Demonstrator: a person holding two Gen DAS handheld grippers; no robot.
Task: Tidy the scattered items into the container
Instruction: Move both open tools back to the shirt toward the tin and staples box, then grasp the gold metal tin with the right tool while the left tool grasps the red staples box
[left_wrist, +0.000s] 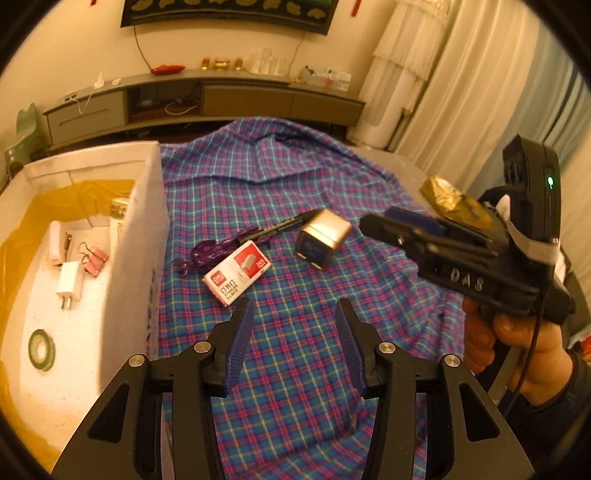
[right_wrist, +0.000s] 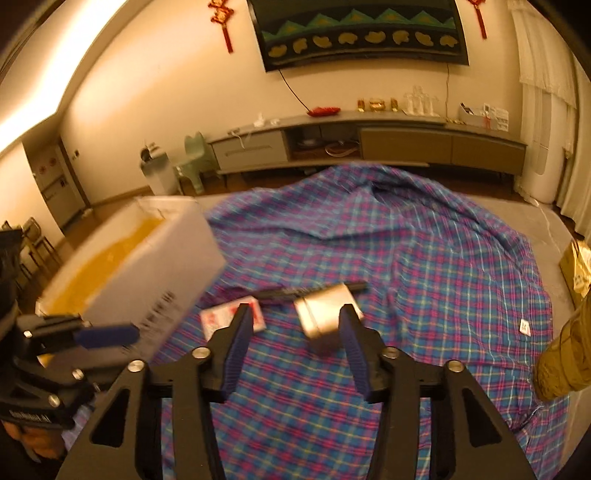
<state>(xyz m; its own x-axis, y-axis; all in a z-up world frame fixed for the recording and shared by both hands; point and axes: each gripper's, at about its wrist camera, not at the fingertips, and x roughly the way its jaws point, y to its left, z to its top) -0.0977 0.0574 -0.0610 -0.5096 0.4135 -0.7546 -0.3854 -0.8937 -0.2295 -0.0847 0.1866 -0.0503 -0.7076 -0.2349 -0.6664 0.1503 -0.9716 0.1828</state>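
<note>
The left gripper is held above the plaid cloth with its fingers spread wide and nothing between them. The right gripper is likewise spread wide and empty; its blue pads are seen in front of the metallic cube and the staples box, without contact being shown. In the left wrist view the right gripper is seen from the side, raised above the cloth to the right of the cube.

The white container stands at the cloth's left edge, its near wall upright just beside the staples box. Inside it lie a white charger, pink binder clips, a roll of green tape and a small jar.

Still scattered on the cloth are the staples box, a purple item touching its far edge, a dark pen and the cube. Bare cloth extends in front of the left gripper and across the right side in the right wrist view, where a gold packet lies at the cloth's edge.
</note>
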